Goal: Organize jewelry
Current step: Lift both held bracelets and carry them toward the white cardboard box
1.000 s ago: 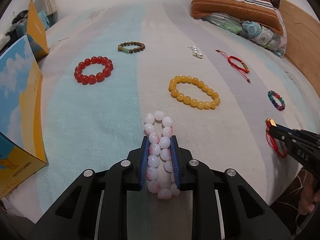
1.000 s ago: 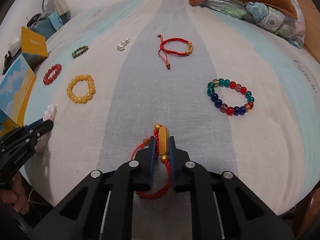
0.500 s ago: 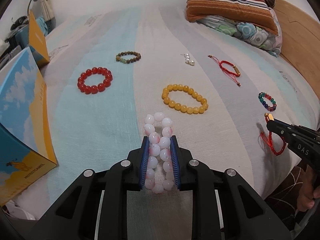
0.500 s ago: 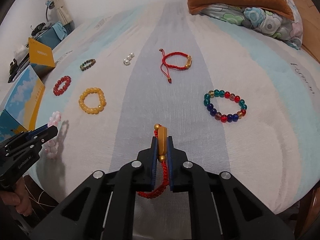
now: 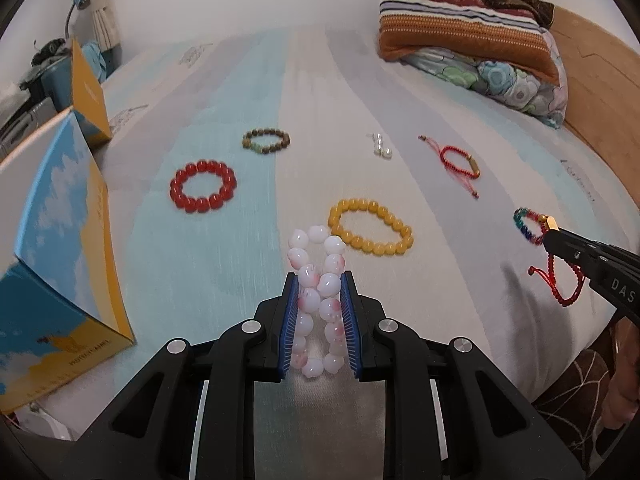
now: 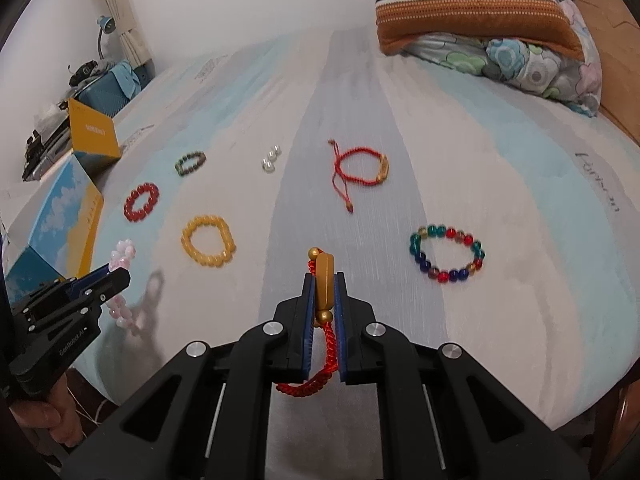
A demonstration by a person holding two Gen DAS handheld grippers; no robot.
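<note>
Above the striped bedsheet [image 5: 224, 264], the left gripper [image 5: 319, 280] clamps a pink-white bead bracelet [image 5: 318, 296] and the right gripper [image 6: 324, 276] pinches a red cord bracelet [image 6: 325, 312] by its gold tube, probably bound for the blue-and-yellow box [image 5: 52, 240]; 6 pieces lie loose

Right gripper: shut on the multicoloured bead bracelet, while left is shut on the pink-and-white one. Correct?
Not quite. The right gripper is shut on the red cord bracelet with the gold charm, as the right wrist view shows. The multicoloured bead bracelet lies untouched on the bed. The rest holds: the left gripper is shut on the pink-and-white bracelet.
</note>
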